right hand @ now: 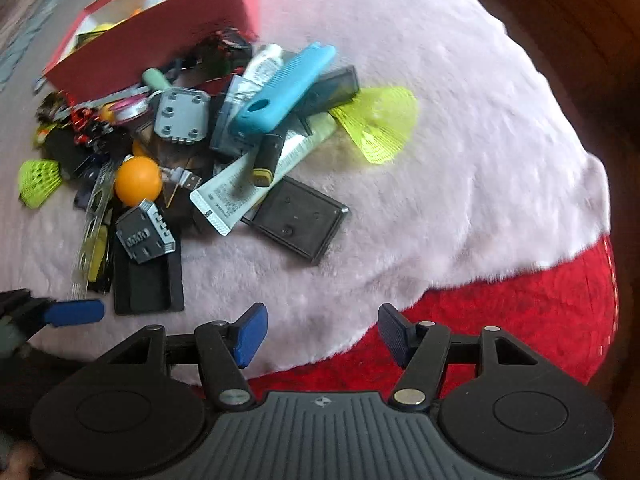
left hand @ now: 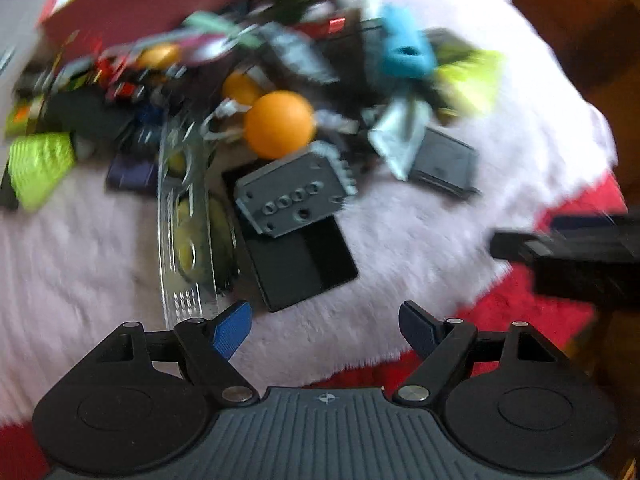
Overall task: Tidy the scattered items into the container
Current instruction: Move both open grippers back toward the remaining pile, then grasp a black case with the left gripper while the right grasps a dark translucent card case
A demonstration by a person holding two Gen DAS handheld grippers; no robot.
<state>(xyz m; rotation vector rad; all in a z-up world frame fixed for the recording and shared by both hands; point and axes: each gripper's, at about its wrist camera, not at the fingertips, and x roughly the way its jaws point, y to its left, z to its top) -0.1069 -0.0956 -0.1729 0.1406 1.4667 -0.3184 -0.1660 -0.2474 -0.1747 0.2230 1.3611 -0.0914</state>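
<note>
A pile of scattered items lies on a pale fluffy blanket point(right hand: 440, 184). In it are an orange ball point(left hand: 279, 124) point(right hand: 138, 181), a grey block with holes point(left hand: 294, 194) point(right hand: 146, 236), a flat black case point(left hand: 302, 264) point(right hand: 148, 284), a clear ruler point(left hand: 186, 232), a blue comb point(right hand: 286, 88) and a white tube point(right hand: 260, 180). The red box point(right hand: 160, 36) point(left hand: 160, 4) stands open behind the pile with a few things inside. My left gripper point(left hand: 325, 330) hangs open just short of the flat black case. My right gripper point(right hand: 322, 334) is open over the blanket's near edge, with nothing between its fingers.
A black square case point(right hand: 298, 220) lies at the pile's right side. Yellow-green mesh cones lie at the right point(right hand: 380, 124) and left point(right hand: 38, 182) of the pile. Red fabric point(right hand: 520, 312) shows under the blanket's near edge, and brown wood point(right hand: 580, 40) borders the right. The left gripper's blue finger point(right hand: 74, 313) shows at the left of the right wrist view.
</note>
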